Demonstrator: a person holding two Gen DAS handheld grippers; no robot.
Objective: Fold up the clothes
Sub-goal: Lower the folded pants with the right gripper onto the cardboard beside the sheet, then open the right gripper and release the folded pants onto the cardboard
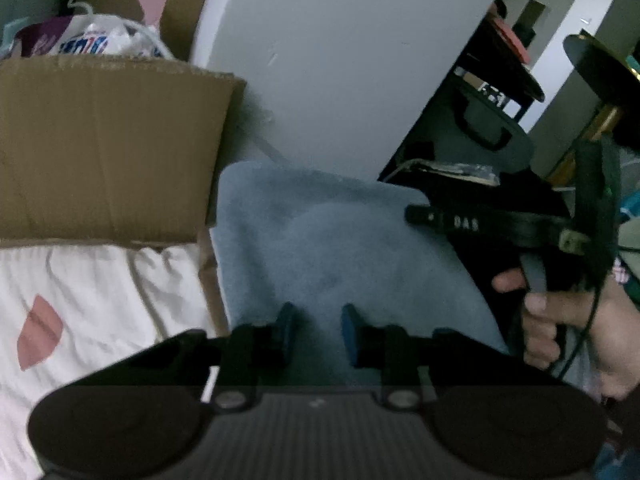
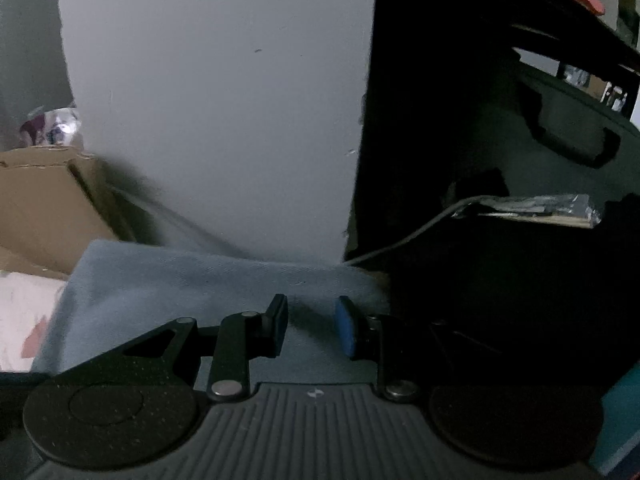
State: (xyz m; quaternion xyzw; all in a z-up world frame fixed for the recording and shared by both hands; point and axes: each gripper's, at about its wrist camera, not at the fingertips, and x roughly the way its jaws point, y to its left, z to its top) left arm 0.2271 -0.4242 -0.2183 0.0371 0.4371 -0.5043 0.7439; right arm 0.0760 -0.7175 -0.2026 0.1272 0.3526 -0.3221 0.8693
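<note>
A light blue cloth lies folded in a soft heap against the grey wall. My left gripper hovers over its near part, jaws apart with only cloth showing beneath the gap, nothing pinched. In the right wrist view the same blue cloth lies flat. My right gripper stands over its right end, jaws apart and empty. The left wrist view also shows the right gripper from the side, held by a hand at the cloth's right edge.
A cardboard box stuffed with plastic bags stands left of the cloth. A white sheet with pink shapes lies in front of it. A grey wall panel rises behind. Dark shelves and a black bag fill the right side.
</note>
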